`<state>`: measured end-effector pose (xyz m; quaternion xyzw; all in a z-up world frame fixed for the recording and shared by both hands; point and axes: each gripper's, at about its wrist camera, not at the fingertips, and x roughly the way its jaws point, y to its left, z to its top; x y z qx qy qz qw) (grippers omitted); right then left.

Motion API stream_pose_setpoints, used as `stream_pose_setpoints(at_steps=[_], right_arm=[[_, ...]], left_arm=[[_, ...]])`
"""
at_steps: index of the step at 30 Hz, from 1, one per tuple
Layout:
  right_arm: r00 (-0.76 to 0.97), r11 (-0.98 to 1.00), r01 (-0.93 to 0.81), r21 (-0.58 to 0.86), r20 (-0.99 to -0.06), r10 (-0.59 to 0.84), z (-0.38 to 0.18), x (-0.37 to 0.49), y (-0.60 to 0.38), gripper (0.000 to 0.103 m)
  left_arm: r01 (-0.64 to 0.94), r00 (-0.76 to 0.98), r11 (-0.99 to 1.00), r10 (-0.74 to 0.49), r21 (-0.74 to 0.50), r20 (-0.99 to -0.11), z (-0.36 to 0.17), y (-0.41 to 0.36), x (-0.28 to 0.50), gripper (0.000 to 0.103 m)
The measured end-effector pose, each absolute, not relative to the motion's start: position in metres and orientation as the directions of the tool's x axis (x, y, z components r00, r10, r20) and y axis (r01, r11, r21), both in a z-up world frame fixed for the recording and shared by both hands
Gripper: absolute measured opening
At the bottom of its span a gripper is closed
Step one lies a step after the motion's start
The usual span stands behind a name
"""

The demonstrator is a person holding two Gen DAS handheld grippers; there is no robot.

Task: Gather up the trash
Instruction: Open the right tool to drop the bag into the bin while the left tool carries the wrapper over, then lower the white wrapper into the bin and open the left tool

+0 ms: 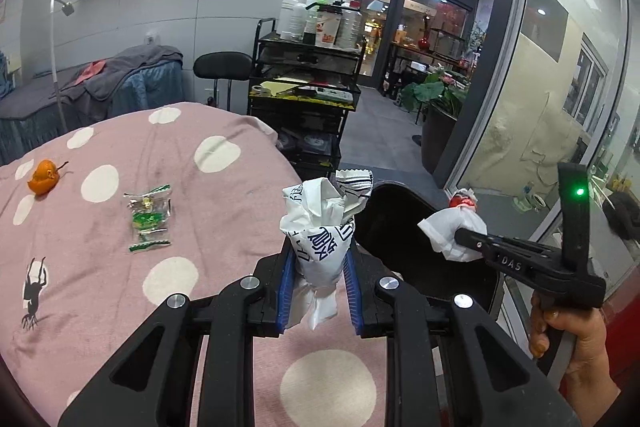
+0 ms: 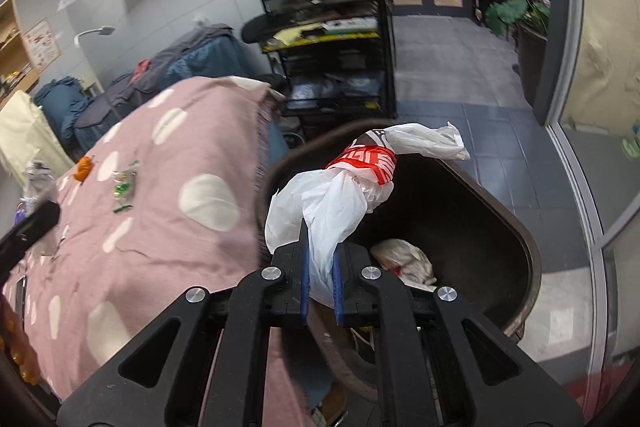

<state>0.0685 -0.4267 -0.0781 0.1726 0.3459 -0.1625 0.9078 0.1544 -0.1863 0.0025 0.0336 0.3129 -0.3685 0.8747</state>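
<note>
both grippers loaded with trash at the bin

the left gripper (image 1: 318, 277) is clamped on a crumpled white wrapper with dark lettering (image 1: 320, 227), its blue pads pressed against the wrapper's sides, and it hangs over the edge of the bed (image 1: 120, 267) with its pink, white-dotted cover. the right gripper (image 2: 321, 281) is closed narrow on a white plastic bag with a red printed band (image 2: 340, 195); the bag bunches up out of the blue pads and hangs over the open dark bin (image 2: 460, 211). in the left wrist view the same right gripper (image 1: 460, 239) comes in from the right, carried by a hand (image 1: 568, 339), with its bag (image 1: 452, 231) above the bin (image 1: 400, 227).

inside the bin lies a crumpled whitish piece with a red spot (image 2: 404, 259). the bin stands just beside the bed's edge. still on the cover are a clear wrapper with green print (image 1: 149, 219) and, further off, an orange peel (image 1: 44, 177), well apart from both grippers. a black wire trolley (image 1: 304, 99) with bottles stands behind the bed.
</note>
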Motion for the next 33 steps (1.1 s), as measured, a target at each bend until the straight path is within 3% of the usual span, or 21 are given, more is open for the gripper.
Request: stream_pose_setpoints(at_steps=[11, 12, 13, 15, 16, 33], right_arm=[[0.608, 0.823, 0.529, 0.208, -0.769, -0.196, -0.133, 0.073, -0.469, 0.01], [0.6, 0.818, 0.538, 0.202, -0.773, -0.204, -0.137, 0.074, -0.47, 0.013], [0.584, 0.815, 0.549, 0.186, -0.782, -0.216, -0.141, 0.076, -0.471, 0.019], [0.578, 0.801, 0.567, 0.192, -0.785, -0.222, -0.147, 0.078, -0.473, 0.062], [0.593, 0.787, 0.577, 0.219, -0.775, -0.219, -0.149, 0.074, -0.477, 0.068], [0.6, 0.759, 0.61, 0.229, -0.759, -0.253, -0.144, 0.042, -0.482, 0.074]], left_arm=[[0.702, 0.475, 0.683, -0.66, -0.201, -0.583, -0.001, -0.219, 0.144, 0.022], [0.705, 0.469, 0.679, -0.663, -0.204, -0.584, -0.001, -0.222, 0.143, 0.022], [0.707, 0.465, 0.676, -0.665, -0.207, -0.584, -0.001, -0.224, 0.142, 0.022], [0.713, 0.453, 0.668, -0.67, -0.213, -0.588, -0.001, -0.229, 0.141, 0.022], [0.717, 0.447, 0.664, -0.671, -0.212, -0.591, -0.001, -0.232, 0.139, 0.022], [0.756, 0.368, 0.609, -0.699, -0.24, -0.613, -0.004, -0.265, 0.131, 0.022]])
